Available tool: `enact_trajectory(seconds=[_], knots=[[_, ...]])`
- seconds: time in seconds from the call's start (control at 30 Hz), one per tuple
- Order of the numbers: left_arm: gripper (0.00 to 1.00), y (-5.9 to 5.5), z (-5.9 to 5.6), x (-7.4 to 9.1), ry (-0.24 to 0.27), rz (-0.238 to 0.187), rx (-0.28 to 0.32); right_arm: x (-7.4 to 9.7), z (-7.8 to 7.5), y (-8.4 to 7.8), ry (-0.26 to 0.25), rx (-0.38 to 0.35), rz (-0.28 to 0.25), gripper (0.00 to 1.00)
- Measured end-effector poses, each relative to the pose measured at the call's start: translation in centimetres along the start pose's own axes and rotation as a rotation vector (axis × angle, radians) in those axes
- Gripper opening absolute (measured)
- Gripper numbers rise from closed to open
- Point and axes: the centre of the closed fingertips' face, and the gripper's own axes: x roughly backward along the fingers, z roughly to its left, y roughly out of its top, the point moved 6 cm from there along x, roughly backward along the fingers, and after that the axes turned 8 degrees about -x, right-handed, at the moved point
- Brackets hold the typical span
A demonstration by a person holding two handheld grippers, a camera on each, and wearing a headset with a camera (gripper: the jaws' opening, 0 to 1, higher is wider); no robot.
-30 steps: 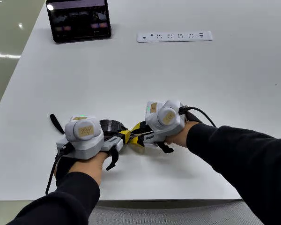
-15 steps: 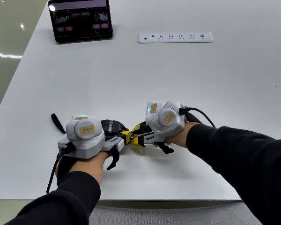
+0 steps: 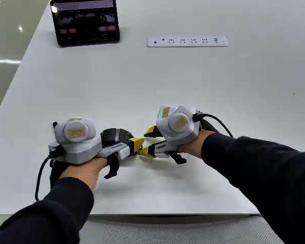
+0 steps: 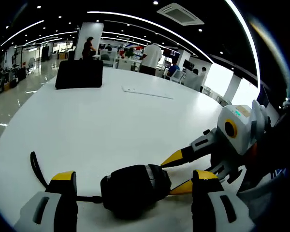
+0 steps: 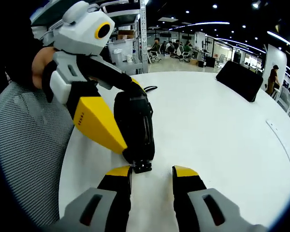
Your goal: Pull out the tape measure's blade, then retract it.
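The left claw [image 4: 134, 176] stands wide, with the black tape measure [image 4: 135, 188] lying on the white counter [image 3: 218, 91] between its two yellow-tipped jaws. In the left gripper view a strip of bare counter shows between one jaw and the case, so that side is not pressing it. On the other side a yellow tip of the right claw pokes into the gap. A thin black strap [image 4: 36, 169] runs from the case past the outside of that same left jaw and curls away on the counter. The right claw [image 5: 152, 171] is set narrow, its jaws a small gap apart and gripping nothing. The tape measure's hook [image 5: 142, 166] sits tight at the mouth of the case, right at this claw's tips and just beside one of them; whether it touches that tip cannot be told. Seen from the right claw, the case [image 5: 135, 121] stands on edge straight ahead, with a broad yellow jaw of the left claw against its near flank. In the head view the two claws meet tip to tip, close in front of the person. Far beyond both claws, across the counter, a dark tablet [image 3: 85, 21] stands propped and a white power strip [image 3: 187, 41] lies flat, well apart from the tape measure.
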Motion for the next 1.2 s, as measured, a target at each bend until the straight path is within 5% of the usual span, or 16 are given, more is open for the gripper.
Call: enact_trajectory(seconds=[0.07,0.17,0.27,0.37,0.4,0.47,0.53,0.77,1.0,1.2], knots=[[1.0,0.4,0.9,1.0,-0.01,-0.002,-0.063,1.4,-0.5,0.2,-0.018,-0.014,-0.027,0.36],[1.0,0.7,1.2,1.8,-0.111,0.0,-0.069,3.3,-1.2,-0.2,-0.047,-0.08,-0.035,0.41],[1.0,1.1,1.7,2.7,-0.167,-0.031,-0.213,5.0,-1.5,-0.9,-0.085,-0.122,-0.043,0.56],[0.88,0.4,1.7,3.6,-0.294,0.022,-0.18,6.9,-1.4,-1.7,-0.11,-0.122,-0.032,0.68],[0.84,0.4,2.6,3.8,-0.277,0.017,-0.192,8.0,-1.2,-2.0,-0.121,-0.132,-0.023,0.67],[0.91,0.4,3.2,4.1,-0.269,0.007,-0.225,9.5,-1.1,-2.2,-0.152,-0.13,-0.042,0.66],[0.99,0.2,4.0,4.7,-0.264,0.013,-0.237,11.2,-0.7,-2.6,-0.165,-0.143,-0.06,0.77],[1.0,0.1,6.5,7.1,-0.224,0.012,-0.251,16.5,-0.5,-5.0,-0.266,-0.183,-0.078,0.97],[1.0,-0.3,8.1,9.0,-0.209,0.027,-0.282,21.0,-0.4,-8.4,-0.359,-0.22,-0.074,1.0],[1.0,-1.6,9.4,9.9,-0.189,0.068,-0.262,23.2,0.8,-11.8,-0.392,-0.277,-0.021,1.0]])
